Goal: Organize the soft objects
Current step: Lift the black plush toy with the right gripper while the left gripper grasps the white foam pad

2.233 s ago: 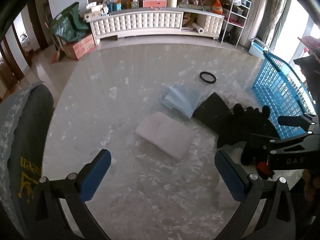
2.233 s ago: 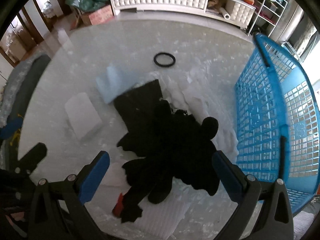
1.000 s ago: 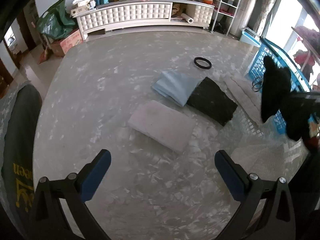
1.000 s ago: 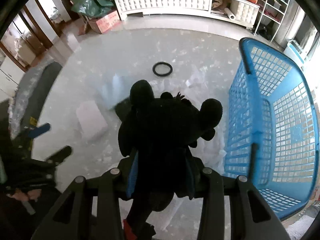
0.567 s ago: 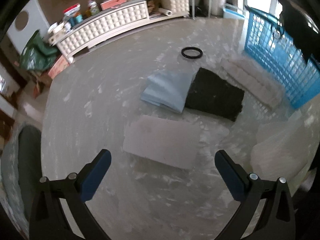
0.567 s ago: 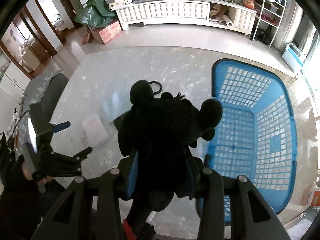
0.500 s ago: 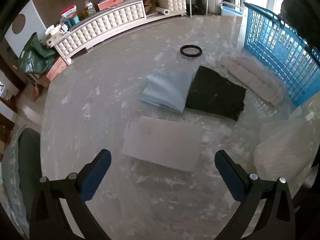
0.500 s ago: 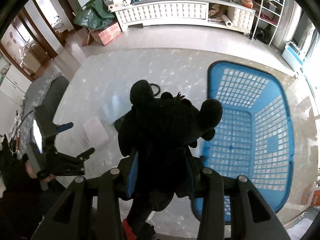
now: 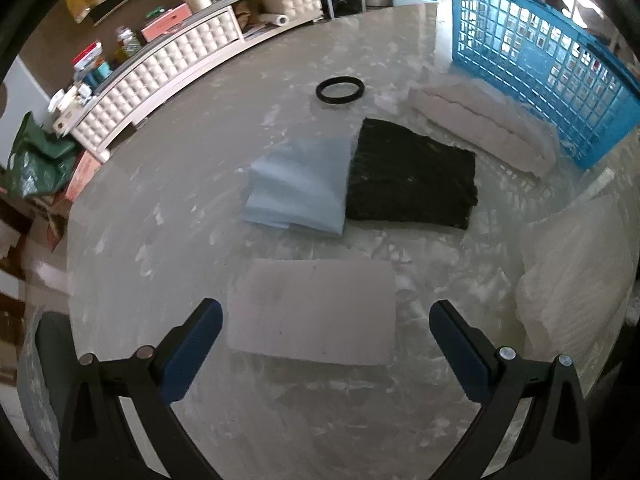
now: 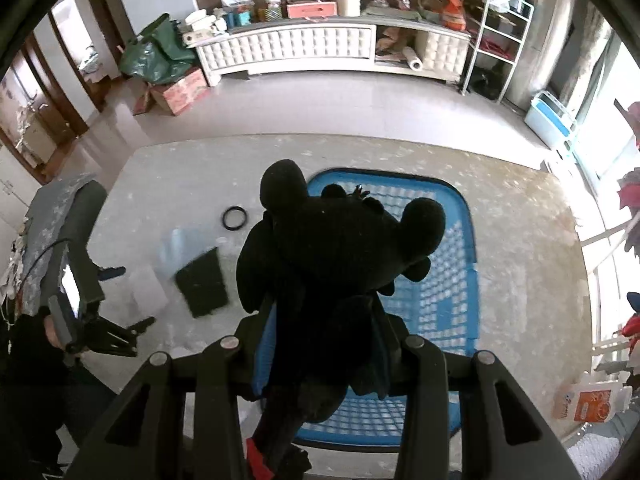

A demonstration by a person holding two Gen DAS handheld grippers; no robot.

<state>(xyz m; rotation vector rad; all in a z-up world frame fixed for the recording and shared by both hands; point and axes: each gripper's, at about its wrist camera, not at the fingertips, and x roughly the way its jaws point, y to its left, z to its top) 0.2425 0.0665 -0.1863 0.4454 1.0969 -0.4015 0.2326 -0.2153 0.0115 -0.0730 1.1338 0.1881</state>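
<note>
Black plush toy is clamped between the blue pads of the right gripper, hanging in the air above the blue basket. Toy is all black, so limbs and face don't resolve; a bit of red shows at its lower end, unclear what it is. It covers most of the basket's near left half, so that part of the interior is hidden; the mesh floor that does show has nothing on it.

Left gripper has its jaws spread wide with nothing between them, pointing down over the pale grey foam slab (contact can't be judged from this angle). Past the slab: folded light blue cloth touching a black folded cloth, then a black ring further out. A white rolled towel lies just beside the basket wall; a white ribbed pad is cut off at the right edge.

Right wrist view doesn't show the towel or the pad, both are behind the toy or gripper frame. It does show the left gripper from outside with the person's hand on it, and the whole marble table outline. Left wrist view sees only the basket's side wall, not its inside, and neither the toy nor the right gripper
</note>
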